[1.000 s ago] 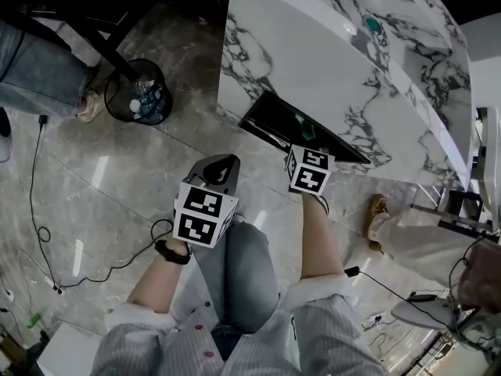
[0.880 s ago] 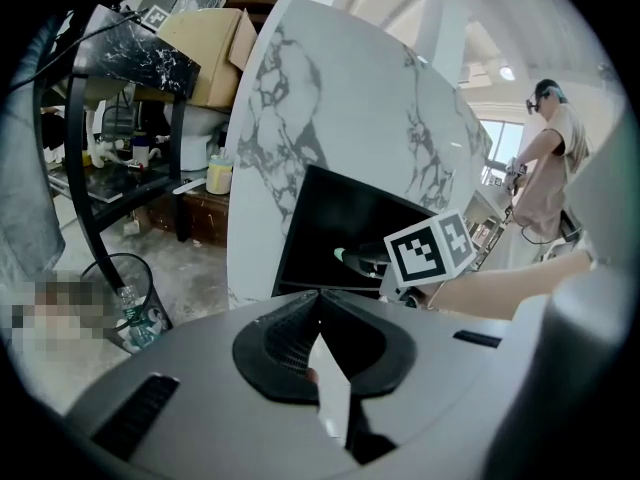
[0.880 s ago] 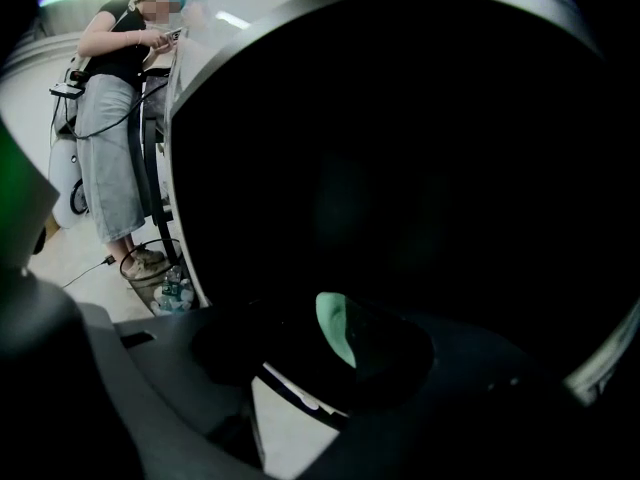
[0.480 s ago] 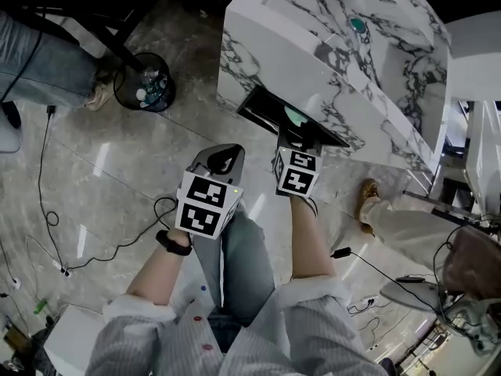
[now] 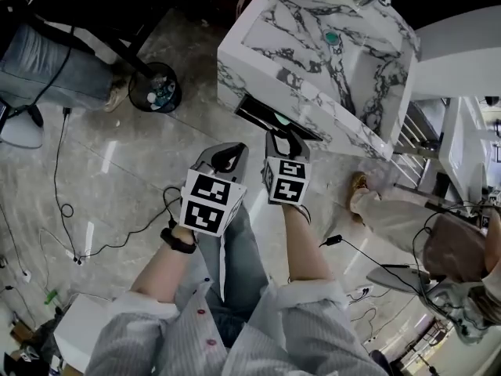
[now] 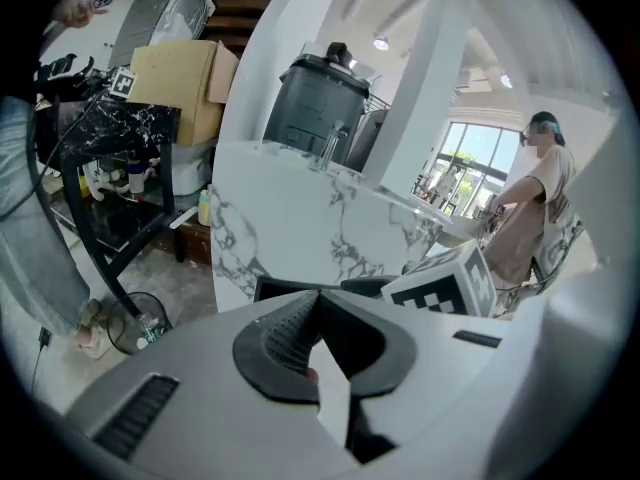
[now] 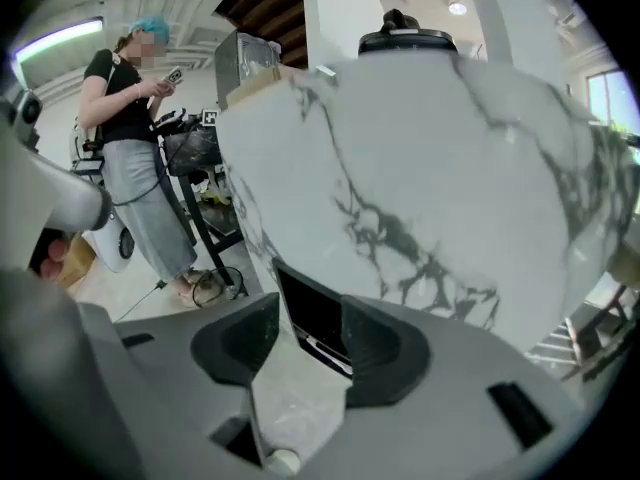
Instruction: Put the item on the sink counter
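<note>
Though left tool [image 6: 318,308] is pinched, right tool [image 7: 310,313] gapes empty; sink counter [image 5: 291,39] edge ahead.

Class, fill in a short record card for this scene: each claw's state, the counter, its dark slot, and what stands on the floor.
left claw: shut, nothing seen between its jaws
right claw: open, empty, pointing towards the slot
sink counter: white marble with dark veins, ahead of both claws
slot: dark opening low in the counter's front, with a green item inside
floor bin: round, dark, left of the counter
</note>
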Demonstrator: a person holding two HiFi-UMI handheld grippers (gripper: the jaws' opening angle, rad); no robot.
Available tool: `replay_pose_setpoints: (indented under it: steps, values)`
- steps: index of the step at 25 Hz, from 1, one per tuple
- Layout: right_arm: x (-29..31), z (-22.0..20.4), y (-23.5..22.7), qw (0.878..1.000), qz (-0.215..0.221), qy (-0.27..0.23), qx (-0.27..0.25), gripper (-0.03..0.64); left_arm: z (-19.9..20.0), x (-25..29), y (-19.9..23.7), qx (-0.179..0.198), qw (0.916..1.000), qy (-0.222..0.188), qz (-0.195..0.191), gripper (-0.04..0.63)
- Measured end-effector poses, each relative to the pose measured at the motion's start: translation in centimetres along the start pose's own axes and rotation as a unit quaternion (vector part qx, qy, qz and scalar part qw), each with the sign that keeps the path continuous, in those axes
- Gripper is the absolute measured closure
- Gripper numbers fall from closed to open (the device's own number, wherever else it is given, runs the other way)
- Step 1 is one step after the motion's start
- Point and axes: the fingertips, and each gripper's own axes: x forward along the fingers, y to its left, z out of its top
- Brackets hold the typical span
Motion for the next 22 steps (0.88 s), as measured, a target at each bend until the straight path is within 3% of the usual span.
replay_pose_setpoints:
  steps: [8, 15, 22]
  values:
    - [-8.6, 9.3, 1.6, 0.997, 0.063, -0.043, 0.020, 0.426, 6.0, -4.1, -3.2, -0.014, 0.9995, -0.028, 0.003, 0.580]
    - [-17.8, 17.3, 2.0, 0.984, 0.135, -0.103, 0.044, 0.468, 11.5, -8.6, -7.8, 0.020, 0.9973, -0.070, -0.014, 0.580]
    - [-27.5, 21.4, 2.0, 0.970, 0.154, -0.185, 0.042, 0.552, 15.6, -13.5, -13.3, 0.065, 0.9900, -0.119, -0.036, 0.580]
